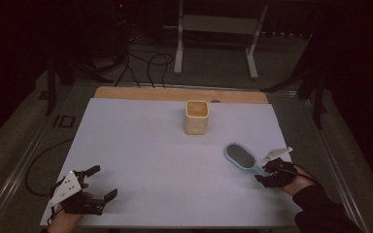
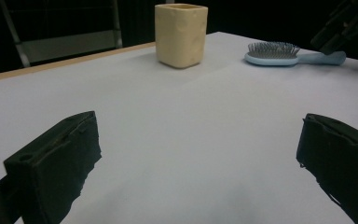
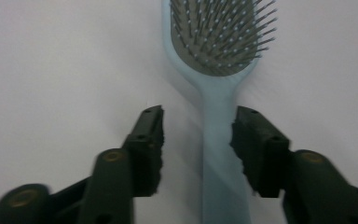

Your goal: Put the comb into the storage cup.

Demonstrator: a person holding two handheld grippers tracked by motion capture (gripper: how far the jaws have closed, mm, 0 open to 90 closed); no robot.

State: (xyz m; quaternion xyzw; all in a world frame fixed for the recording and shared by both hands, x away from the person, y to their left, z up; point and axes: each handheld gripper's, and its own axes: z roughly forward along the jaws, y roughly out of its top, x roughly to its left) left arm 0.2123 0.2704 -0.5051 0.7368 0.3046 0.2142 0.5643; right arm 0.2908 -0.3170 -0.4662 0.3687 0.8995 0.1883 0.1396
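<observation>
- The light-blue plastic paddle hairbrush (image 1: 241, 157) lay flat on the white-covered desk (image 1: 150, 155), bristles facing up; it sat toward the desk's right side, nearer the person than the middle.
- In the high view its long axis ran diagonally; the oval bristled head pointed away and to the left, toward the cream square ceramic cup (image 1: 196, 117), while the handle pointed back to the right, at the person's right hand.
- In the right gripper view the hairbrush (image 3: 219, 93) ran straight up the frame, head far, handle near; its axis lined up with the gripper's own.
- The right gripper (image 3: 196, 140) straddled the handle; its jaws stood apart, the handle lying between them, close to the right-hand jaw, with a clear gap to the left-hand jaw; neither pad pressed on it.
- The left gripper (image 1: 97, 183) rested at the desk's near left corner, well apart from the hairbrush; its jaws were spread wide with bare desk between them.
</observation>
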